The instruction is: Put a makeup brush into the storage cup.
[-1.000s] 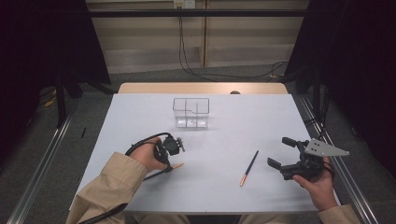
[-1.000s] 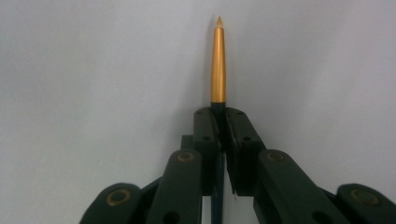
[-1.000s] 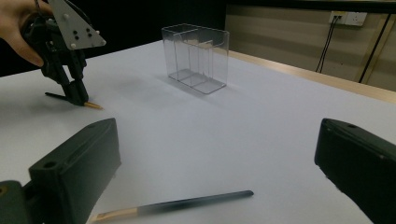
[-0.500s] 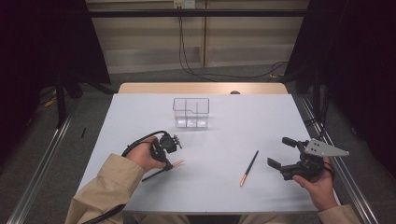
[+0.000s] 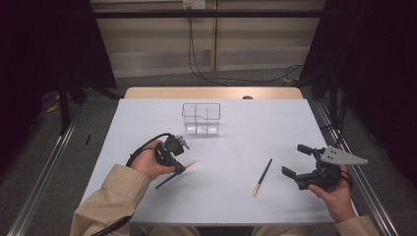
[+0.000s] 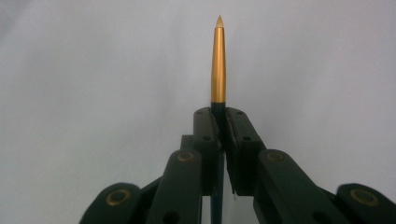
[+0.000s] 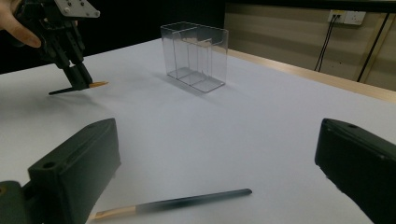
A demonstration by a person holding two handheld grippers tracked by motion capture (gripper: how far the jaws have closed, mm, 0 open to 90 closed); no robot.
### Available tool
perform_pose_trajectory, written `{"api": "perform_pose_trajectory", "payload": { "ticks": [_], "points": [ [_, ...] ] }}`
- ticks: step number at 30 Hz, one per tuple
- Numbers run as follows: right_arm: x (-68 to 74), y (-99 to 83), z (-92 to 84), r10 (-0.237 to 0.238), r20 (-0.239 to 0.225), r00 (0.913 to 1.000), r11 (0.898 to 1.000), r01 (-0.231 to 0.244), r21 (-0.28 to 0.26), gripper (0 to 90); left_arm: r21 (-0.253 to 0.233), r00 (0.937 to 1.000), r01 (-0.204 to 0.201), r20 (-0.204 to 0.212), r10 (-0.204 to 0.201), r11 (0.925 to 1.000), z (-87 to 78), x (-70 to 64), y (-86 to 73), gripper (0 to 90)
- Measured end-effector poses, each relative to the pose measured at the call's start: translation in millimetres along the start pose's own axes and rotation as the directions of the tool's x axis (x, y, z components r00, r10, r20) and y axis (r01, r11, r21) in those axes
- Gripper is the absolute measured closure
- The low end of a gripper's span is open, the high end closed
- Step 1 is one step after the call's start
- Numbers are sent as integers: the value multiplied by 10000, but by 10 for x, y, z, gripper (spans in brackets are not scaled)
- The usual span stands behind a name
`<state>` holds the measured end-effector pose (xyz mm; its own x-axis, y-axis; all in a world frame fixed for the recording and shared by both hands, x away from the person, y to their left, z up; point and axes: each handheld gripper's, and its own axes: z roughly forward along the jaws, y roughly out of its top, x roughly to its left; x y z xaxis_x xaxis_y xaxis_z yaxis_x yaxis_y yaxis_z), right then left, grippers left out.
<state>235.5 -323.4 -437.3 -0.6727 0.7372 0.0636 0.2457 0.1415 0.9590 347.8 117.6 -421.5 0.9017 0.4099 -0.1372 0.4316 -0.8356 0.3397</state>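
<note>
**Pen with gold tip clamped in the left claw, a second pen lying on the table**

The pen with the gold tip [image 6: 218,65] is sitting clamped between the jaws of the left claw [image 5: 178,166], its gold end sticking out past the jaws and its dark barrel trailing back behind them. In the high view the pen is hanging tilted just above the white table [image 5: 236,142], near the front left part of it. Compared with a second ago, the left hand [image 5: 147,163] is holding nearly the same spot, and the pen's dark end is now angling slightly more toward the table's near edge.

The right claw [image 5: 297,160] is resting at the table's right side with its jaws standing wide apart and nothing between them; it is sitting just as it was in the earlier pictures.

Two pens are showing in all: the clamped one and a second pen [image 5: 262,176] lying flat on the table between the two claws, unmoved. One clear plastic organizer box [image 5: 201,118] with dividers is standing upright at the table's middle, farther back.

No brand, label or writing is reading clearly on any of these.
</note>
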Motion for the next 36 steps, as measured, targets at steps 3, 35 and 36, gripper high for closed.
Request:
{"api": "perform_pose_trajectory", "payload": {
  "ticks": [3,35,36],
  "points": [
    [1,2,0,-32,-22,10000,10000,32,19,0,-423,9999,115,-13,-116,9990,-29,5,2,836],
    [10,5,4,-65,-41,10000,10000,65,-8,0,-6370,9767,1784,221,-2136,7499,-289,84,-171,837],
    [10,5,5,-69,-47,10000,10000,69,-12,0,-6480,9759,1818,266,-2165,7396,-291,79,-172,837]
  ]
}}
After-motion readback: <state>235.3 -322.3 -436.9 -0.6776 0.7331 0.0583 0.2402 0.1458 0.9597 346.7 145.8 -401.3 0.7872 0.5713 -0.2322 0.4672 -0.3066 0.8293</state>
